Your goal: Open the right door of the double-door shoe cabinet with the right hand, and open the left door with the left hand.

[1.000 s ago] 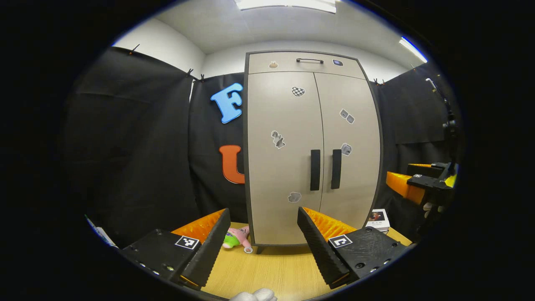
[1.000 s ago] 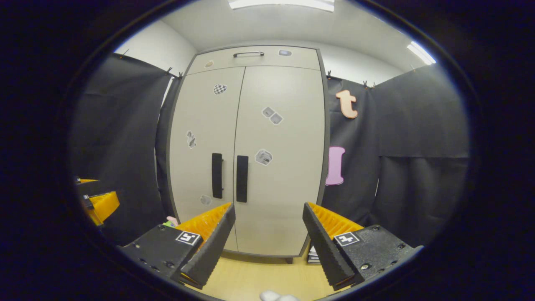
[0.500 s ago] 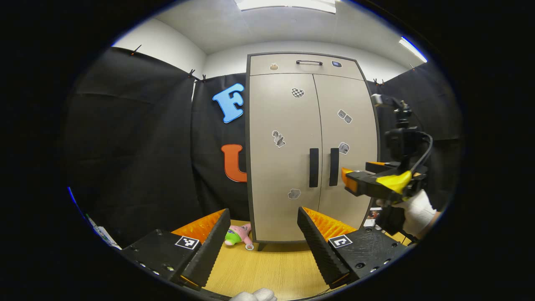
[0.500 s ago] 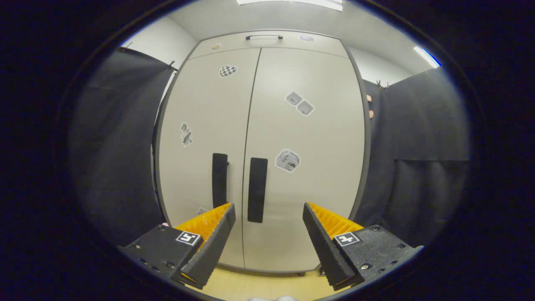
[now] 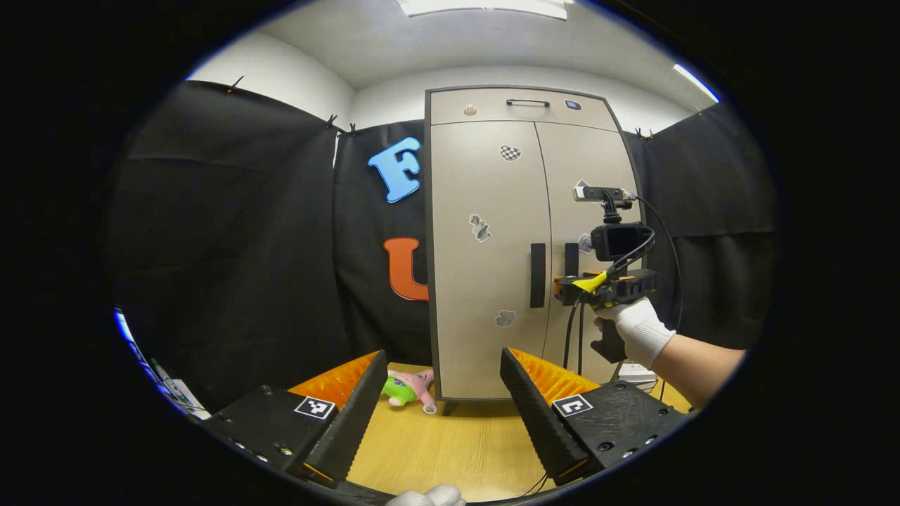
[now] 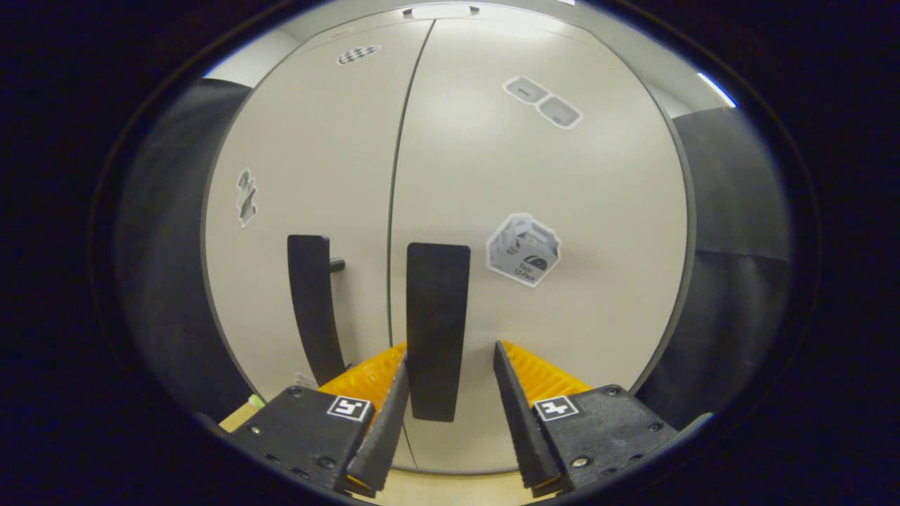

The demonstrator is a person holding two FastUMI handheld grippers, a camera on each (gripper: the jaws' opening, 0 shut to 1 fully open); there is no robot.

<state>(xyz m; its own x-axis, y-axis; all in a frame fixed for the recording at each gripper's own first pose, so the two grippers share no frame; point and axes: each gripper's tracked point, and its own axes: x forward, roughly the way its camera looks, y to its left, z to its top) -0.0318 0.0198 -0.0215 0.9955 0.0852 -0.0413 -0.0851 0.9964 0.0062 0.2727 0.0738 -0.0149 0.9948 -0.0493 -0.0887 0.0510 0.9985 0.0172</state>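
You're holding the right gripper (image 6: 446,393) up at the cabinet (image 6: 598,232) — its fingers are spread, sitting one on each side of the right handle (image 6: 437,330), and the lower end of that handle is hanging between them. Can't tell if either finger is touching it; they aren't pinching it. The right door (image 6: 562,295) is sitting shut, flush with the left door (image 6: 309,161), seam between them closed. The left handle (image 6: 311,309) is standing just beside the right one, across the seam.

In the left gripper view you're keeping the left gripper (image 5: 443,400) back from the cabinet (image 5: 485,176), low over the desk (image 5: 450,450), fingers spread wide with nothing between them. The left handle (image 5: 537,275) is well apart from it, up on the left door (image 5: 485,281). Your gloved hand (image 5: 636,329) is carrying the right gripper (image 5: 566,284) at handle height against the right door (image 5: 583,154), a small camera (image 5: 619,239) riding on top of it — the right handle (image 5: 571,258) is partly hidden behind it.

A plush toy (image 5: 406,386) is lying on the desk at the cabinet's left foot. Some books (image 5: 636,372) are lying by the right foot, mostly hidden behind your arm. Both doors are carrying stickers (image 6: 524,251).
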